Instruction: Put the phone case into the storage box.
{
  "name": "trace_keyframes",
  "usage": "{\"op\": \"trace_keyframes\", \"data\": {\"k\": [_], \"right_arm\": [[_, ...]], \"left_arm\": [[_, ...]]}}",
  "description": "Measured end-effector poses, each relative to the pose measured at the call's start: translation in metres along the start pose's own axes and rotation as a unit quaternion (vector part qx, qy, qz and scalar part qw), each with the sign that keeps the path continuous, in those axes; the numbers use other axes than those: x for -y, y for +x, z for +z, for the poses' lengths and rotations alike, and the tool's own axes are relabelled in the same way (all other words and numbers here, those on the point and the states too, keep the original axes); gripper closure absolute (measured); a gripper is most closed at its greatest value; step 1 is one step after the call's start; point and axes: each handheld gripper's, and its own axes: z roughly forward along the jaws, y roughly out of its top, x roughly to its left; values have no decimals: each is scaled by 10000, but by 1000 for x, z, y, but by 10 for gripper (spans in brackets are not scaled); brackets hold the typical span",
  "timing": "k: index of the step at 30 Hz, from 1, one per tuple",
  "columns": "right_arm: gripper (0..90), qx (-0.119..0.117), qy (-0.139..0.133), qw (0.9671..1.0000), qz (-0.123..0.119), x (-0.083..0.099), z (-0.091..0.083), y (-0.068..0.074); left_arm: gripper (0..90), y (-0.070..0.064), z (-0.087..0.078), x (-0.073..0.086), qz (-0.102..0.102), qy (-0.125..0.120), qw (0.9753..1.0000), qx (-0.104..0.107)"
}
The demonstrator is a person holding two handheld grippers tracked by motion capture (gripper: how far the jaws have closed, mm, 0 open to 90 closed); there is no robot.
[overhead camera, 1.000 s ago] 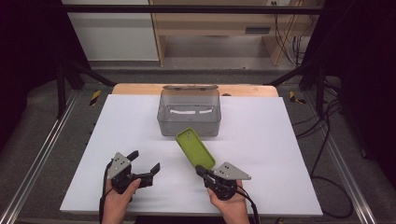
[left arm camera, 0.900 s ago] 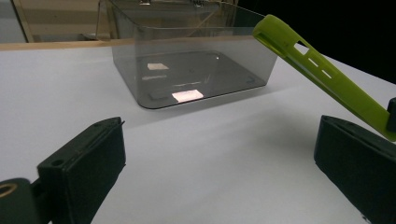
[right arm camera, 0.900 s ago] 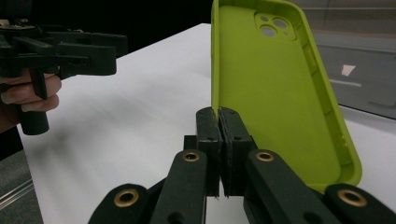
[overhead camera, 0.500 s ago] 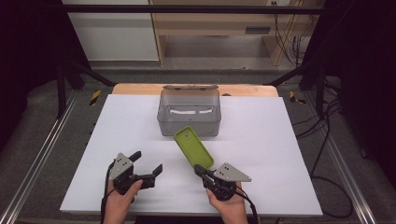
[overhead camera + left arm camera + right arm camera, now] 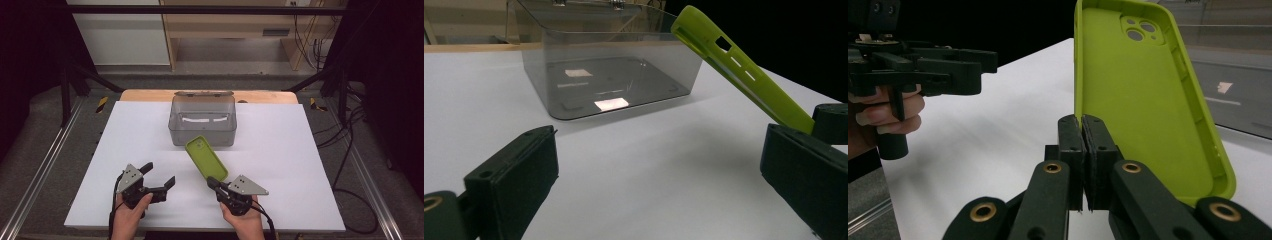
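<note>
On the desk: a white sheet point(image 5: 300, 165) is laid over the top, with a strip of bare wood seen at the far edge.
Phone case: a lime-green phone case point(image 5: 206, 157) is held up off the desk at a slant, its camera-cutout end raised toward the box, its lower end gripped; the hollow inside is turned to the right gripper view point(image 5: 1143, 95).
Right gripper: the right gripper point(image 5: 214, 182) is held in a hand at the near edge; its jaws are pressed together on one long side wall of the case near its lower end, with hardly any gap seen between them.
Left gripper: the left gripper point(image 5: 159, 176) is held in the other hand, well apart from the case; its jaws are spread wide with nothing between them.
Box: a clear smoky-grey box point(image 5: 202, 120) is set at the middle of the desk, beyond the case, with its lid swung back.
Hidden or unclear: the lower corner of the case is covered by the right jaws; in the left gripper view the case point(image 5: 744, 70) is cut across by a jaw at the right edge; whether the raised end touches the box cannot be told.
Box contents: pale reflections are seen on the floor of the box; whether anything lies there cannot be made out.
</note>
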Motion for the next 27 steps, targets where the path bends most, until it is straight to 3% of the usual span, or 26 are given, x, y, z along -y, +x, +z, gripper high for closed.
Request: {"op": "trace_keyframes", "data": {"k": [4,14,27], "right_arm": [[880,-28,-14,10000,-15,0,1,1],[880,-69,-100,9999,-25,0,6,9],[880,-97,-169,9998,-54,-2,7,13]], "left_arm": [[19,-1,0,0,-87,-24,9999,90],[22,-4,1,-4,-588,-211,9971,441],[23,-12,2,-8,-733,-256,9953,572]]}}
